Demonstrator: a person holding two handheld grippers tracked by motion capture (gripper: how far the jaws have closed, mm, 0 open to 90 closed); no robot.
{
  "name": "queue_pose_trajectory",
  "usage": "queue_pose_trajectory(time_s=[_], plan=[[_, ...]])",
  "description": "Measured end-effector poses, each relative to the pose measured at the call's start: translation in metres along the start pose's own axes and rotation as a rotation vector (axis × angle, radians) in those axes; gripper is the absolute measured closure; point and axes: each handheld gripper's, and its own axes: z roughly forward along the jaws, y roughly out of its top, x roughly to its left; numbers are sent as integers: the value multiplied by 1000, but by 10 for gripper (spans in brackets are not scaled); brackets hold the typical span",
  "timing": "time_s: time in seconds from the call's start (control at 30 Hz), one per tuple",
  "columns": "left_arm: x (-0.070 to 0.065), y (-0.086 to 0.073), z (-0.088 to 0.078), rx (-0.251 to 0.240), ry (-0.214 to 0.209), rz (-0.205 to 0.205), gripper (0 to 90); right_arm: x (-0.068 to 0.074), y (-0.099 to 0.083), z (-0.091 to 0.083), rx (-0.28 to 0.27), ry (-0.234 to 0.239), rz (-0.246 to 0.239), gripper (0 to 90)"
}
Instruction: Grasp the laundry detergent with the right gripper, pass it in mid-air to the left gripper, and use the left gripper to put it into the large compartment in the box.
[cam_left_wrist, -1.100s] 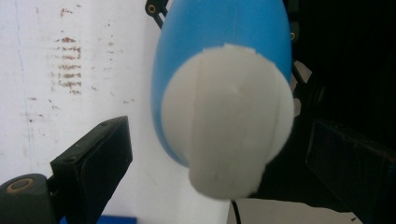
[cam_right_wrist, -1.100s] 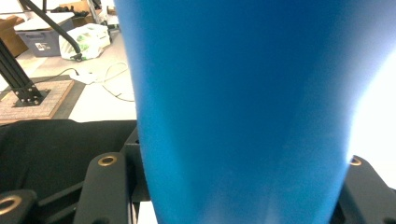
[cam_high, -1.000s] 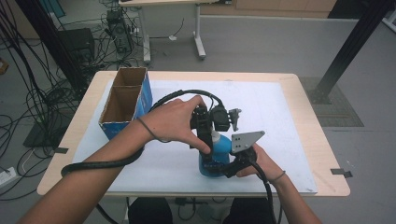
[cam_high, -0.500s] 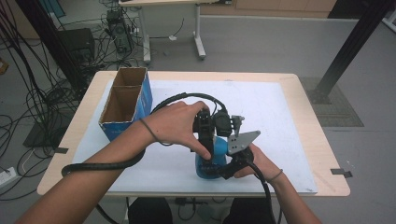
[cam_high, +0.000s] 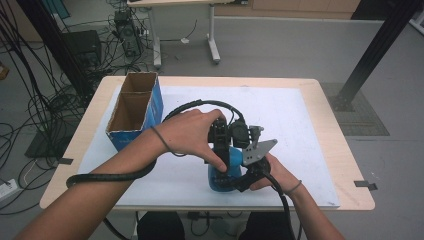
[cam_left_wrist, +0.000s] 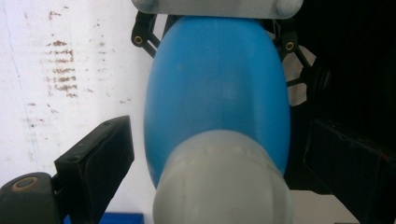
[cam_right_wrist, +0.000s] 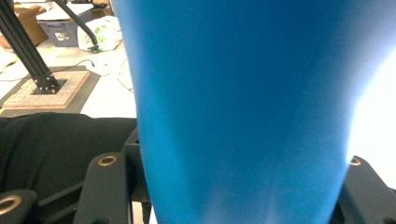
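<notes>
Both forearms are showing bare in the high view, with no sleeves reaching the wrists. A thin dark band is circling the left wrist (cam_high: 159, 140), and a similar band is ringing the right wrist (cam_high: 295, 188). The left gripper (cam_high: 220, 142) is showing black, blocky parts, and a thick black ribbed cable (cam_high: 107, 176) is trailing from it. The right gripper (cam_high: 245, 175) is also showing black, wearing a grey three-cornered plate (cam_high: 258, 150) on top, with a black cable (cam_high: 284, 210) running off it. In the left gripper view, a brass-coloured screw (cam_left_wrist: 25, 183) is sitting in the black jaw link. In the right gripper view, brass-ringed screws (cam_right_wrist: 107, 161) are dotting the black jaw frame.
</notes>
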Motion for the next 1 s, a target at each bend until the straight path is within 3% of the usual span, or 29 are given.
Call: queue_pose_trajectory(time_s=[1.0], plan=[[2,-3,-2,-14,5,-4,86,1,1,1,4,-5,3,416]])
